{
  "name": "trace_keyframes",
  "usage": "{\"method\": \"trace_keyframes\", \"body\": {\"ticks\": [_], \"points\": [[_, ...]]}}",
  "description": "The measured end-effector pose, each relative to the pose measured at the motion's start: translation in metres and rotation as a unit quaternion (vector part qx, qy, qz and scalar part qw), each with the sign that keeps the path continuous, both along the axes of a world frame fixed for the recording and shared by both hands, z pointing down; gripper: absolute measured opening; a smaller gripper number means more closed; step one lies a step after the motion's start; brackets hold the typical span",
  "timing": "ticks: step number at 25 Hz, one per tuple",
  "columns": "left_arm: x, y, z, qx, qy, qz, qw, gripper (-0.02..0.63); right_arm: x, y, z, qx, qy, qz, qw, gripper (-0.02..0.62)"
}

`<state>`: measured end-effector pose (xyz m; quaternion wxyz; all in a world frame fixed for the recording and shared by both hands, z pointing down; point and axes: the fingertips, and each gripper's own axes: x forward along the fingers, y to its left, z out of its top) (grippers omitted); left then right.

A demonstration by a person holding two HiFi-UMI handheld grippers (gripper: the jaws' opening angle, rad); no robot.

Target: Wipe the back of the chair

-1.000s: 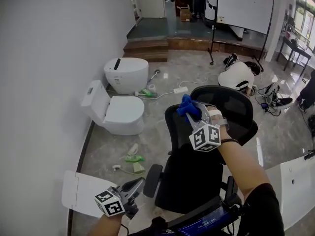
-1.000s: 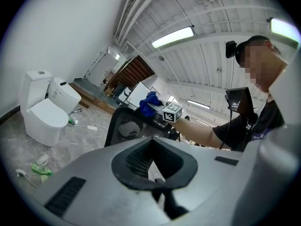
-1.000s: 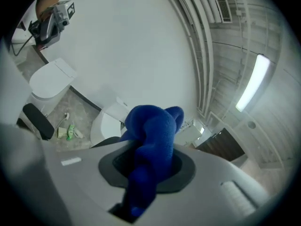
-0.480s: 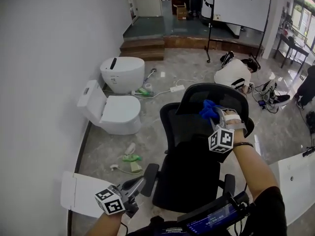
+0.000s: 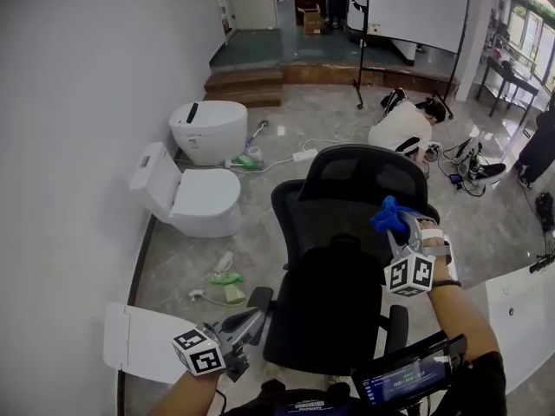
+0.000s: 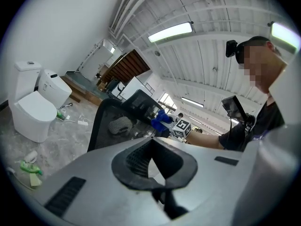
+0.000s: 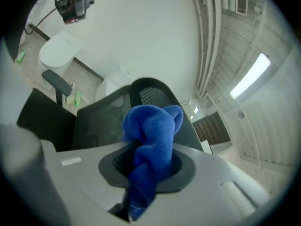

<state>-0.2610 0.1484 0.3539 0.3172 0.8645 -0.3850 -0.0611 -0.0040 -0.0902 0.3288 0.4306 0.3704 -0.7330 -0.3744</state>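
Head view: my right gripper is clamped on a blue cloth, held up at the right edge of the chair's back. Whether the cloth touches the mesh I cannot tell. The right gripper view shows the cloth bunched between my jaws and sticking out past them, with the back's curved top just behind it. My left gripper hangs low beside the chair's left armrest, jaws together on nothing. In the left gripper view they meet in a point, aimed at the chair from its left. Two toilets stand on the floor left of the chair. A person crouches beyond it, near a whiteboard.
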Motion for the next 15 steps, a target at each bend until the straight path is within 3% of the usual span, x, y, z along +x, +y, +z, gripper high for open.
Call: {"method": "trace_keyframes", "body": {"ticks": [5,8,11,15], "points": [[-0.018,0.011,0.010,-0.009,-0.001,-0.018,0.9998,0.003,-0.149,0.028,0.019,0.008,-0.029,-0.129,0.991,0.078],[-0.048,0.022,0.017,-0.022,-0.002,-0.040,0.9989,0.003,-0.235,0.027,0.044,0.022,-0.018,-0.169,0.985,0.078],[-0.083,0.036,0.028,-0.041,-0.003,-0.069,0.9968,0.003,-0.292,0.005,0.071,0.034,-0.014,-0.162,0.986,0.078],[-0.124,0.056,0.051,-0.068,-0.009,-0.095,0.9931,0.003,-0.306,-0.050,0.100,0.012,-0.084,-0.078,0.993,0.078]]}}
